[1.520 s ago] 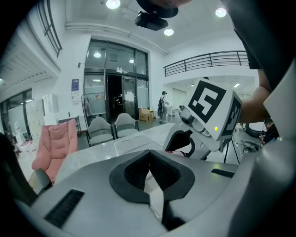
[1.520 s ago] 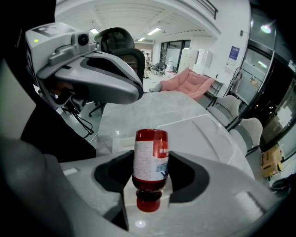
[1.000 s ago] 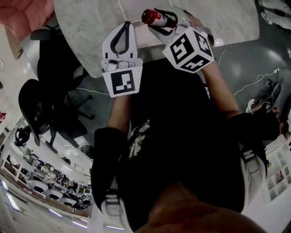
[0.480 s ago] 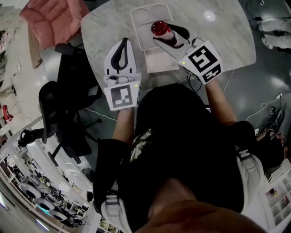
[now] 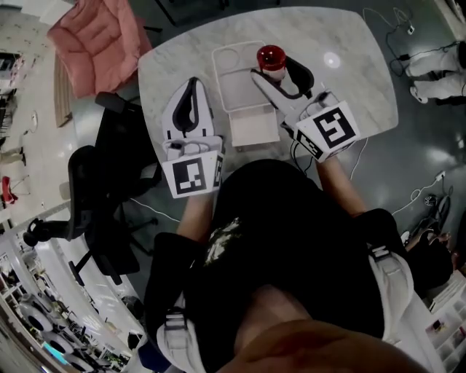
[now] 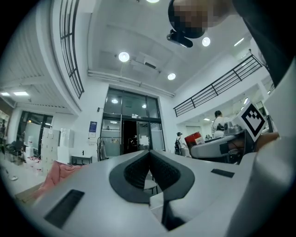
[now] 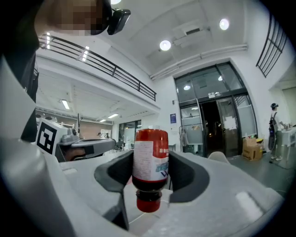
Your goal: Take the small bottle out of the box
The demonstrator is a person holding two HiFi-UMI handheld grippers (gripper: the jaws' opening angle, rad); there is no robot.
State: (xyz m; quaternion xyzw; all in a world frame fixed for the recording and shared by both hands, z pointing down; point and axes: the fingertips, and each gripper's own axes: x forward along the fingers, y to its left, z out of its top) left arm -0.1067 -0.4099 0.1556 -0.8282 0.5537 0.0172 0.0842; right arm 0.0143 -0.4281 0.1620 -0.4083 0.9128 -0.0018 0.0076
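A small red bottle (image 5: 271, 57) with a white label stands upright between the jaws of my right gripper (image 5: 279, 73), above the far right edge of the open white box (image 5: 220, 76). In the right gripper view the bottle (image 7: 150, 157) is clamped mid-body by the dark pads, its red cap nearest the camera, with the right gripper (image 7: 150, 172) shut on it. My left gripper (image 5: 193, 81) hovers left of the box, jaws shut and empty. In the left gripper view its tips (image 6: 150, 153) meet with nothing between them.
The box lies on a white marble table (image 5: 342, 95) that ends just in front of the person's body. A pink seat (image 5: 95, 36) and a black office chair (image 5: 109, 167) stand to the left. Cables (image 5: 382, 18) run over the floor on the right.
The right gripper has turned the bottle from lying sideways to upright while staying shut on it. The head view has shifted so more of the table and box shows. The left gripper stays shut.
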